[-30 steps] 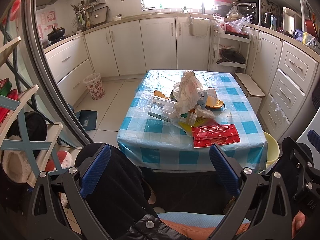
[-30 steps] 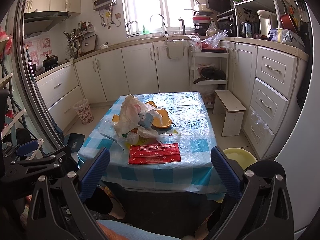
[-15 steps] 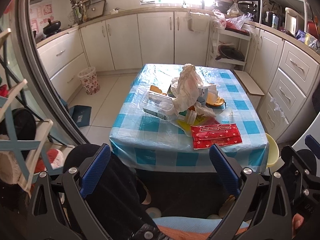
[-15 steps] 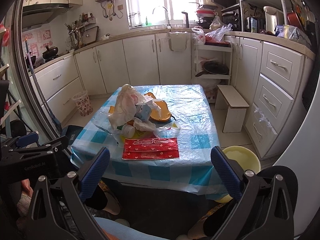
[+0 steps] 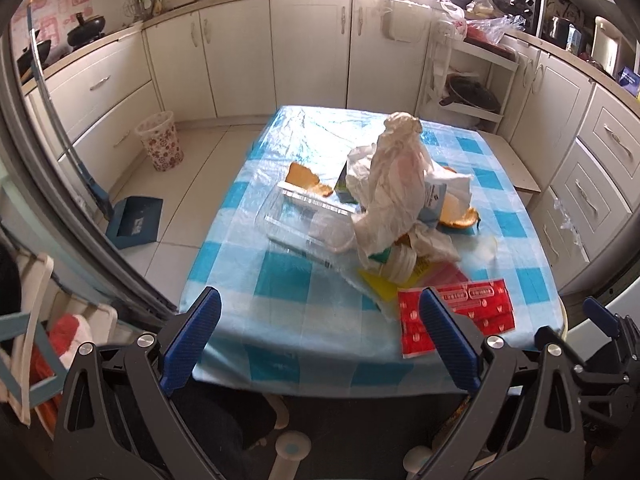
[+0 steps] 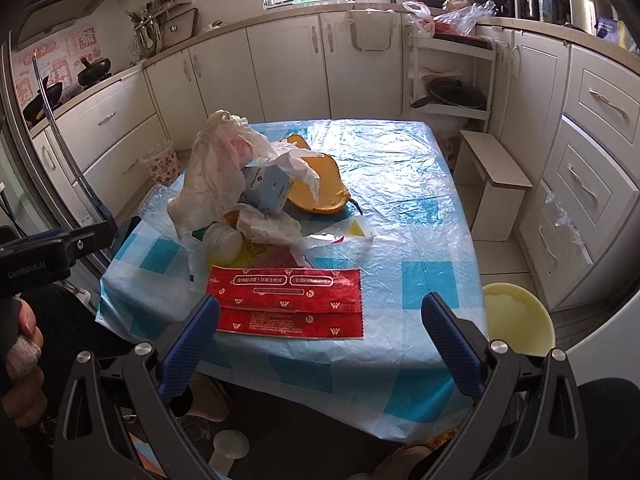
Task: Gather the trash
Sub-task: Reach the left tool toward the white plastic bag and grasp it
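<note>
Task looks barely begun: nothing picked up yet, by my read. All the trash sits in one heap on the counter (image 6: 420,208), which wears a blue-check cloth under clear plastic. Heap = crumpled white plastic bag (image 5: 394,184) on top, blue carton (image 6: 267,188), clear plastic tray (image 5: 308,220) on its left side, orange peel (image 6: 320,188) behind, small white lidded tub (image 6: 223,242), yellow wrapper under that. Red wrappers (image 6: 288,300) lie flat nearest the near edge, just in front of the heap, touching it.

Left gripper (image 5: 320,336) — jaws wide apart, empty, held off the near edge, not over the trash. Right gripper (image 6: 320,336) — same: jaws wide apart, nothing held, lined up w/ the red wrappers but apart from them.

Left to do: everything, plus find a bin. Patterned wastebasket (image 5: 159,146) stands on the floor by the cabinets, well apart from the counter; yellow basin (image 6: 518,324) sits low by the counter's right corner.

Room: far half and right side of the counter are bare, so approach from front or right is open. Red wrappers lie near the front edge — flat, likely hard to pinch; could slide them to the edge. Stool (image 6: 494,178) at right narrows the floor gap there.
</note>
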Demonstrator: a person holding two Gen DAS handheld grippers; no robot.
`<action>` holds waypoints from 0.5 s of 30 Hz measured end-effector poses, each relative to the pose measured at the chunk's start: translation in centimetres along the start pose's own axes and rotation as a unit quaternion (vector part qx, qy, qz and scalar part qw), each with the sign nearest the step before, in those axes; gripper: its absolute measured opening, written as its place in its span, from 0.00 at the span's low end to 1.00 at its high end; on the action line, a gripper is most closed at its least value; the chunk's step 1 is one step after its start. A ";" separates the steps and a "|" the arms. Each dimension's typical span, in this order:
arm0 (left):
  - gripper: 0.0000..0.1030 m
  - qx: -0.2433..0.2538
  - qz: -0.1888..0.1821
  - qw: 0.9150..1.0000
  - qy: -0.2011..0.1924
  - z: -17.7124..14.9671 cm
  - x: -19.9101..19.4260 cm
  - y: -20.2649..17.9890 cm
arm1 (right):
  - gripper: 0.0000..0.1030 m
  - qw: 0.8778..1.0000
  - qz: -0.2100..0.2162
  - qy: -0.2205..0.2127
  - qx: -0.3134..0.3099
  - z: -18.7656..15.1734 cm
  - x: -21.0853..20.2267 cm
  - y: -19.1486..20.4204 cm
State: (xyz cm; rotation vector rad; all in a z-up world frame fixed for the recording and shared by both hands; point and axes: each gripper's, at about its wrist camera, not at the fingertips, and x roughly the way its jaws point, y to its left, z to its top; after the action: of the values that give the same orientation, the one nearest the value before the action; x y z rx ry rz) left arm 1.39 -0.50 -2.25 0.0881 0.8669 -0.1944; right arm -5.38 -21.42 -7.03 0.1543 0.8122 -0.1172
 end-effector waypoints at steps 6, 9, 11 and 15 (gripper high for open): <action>0.92 0.035 0.015 0.999 -0.027 3.7 2.9 -1.7 | 0.94 1.000 0.010 0.008 -0.001 2.2 3.1 -0.9; 0.92 0.044 0.014 0.999 -0.029 5.9 4.8 -2.7 | 0.94 1.000 0.005 0.012 0.008 2.9 4.7 -1.5; 0.92 0.050 0.009 0.998 -0.035 7.2 5.6 -3.3 | 0.94 1.000 0.007 0.013 0.018 2.9 5.4 -2.0; 0.92 0.070 0.008 0.996 -0.048 9.3 7.0 -5.0 | 0.94 0.999 0.008 0.028 0.037 2.3 6.8 -3.3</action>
State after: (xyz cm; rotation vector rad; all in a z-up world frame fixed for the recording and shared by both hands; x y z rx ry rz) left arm 11.74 -7.76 -1.56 0.2139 0.7557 -0.2429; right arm 0.41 -25.37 -10.71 0.2360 0.8633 -0.1277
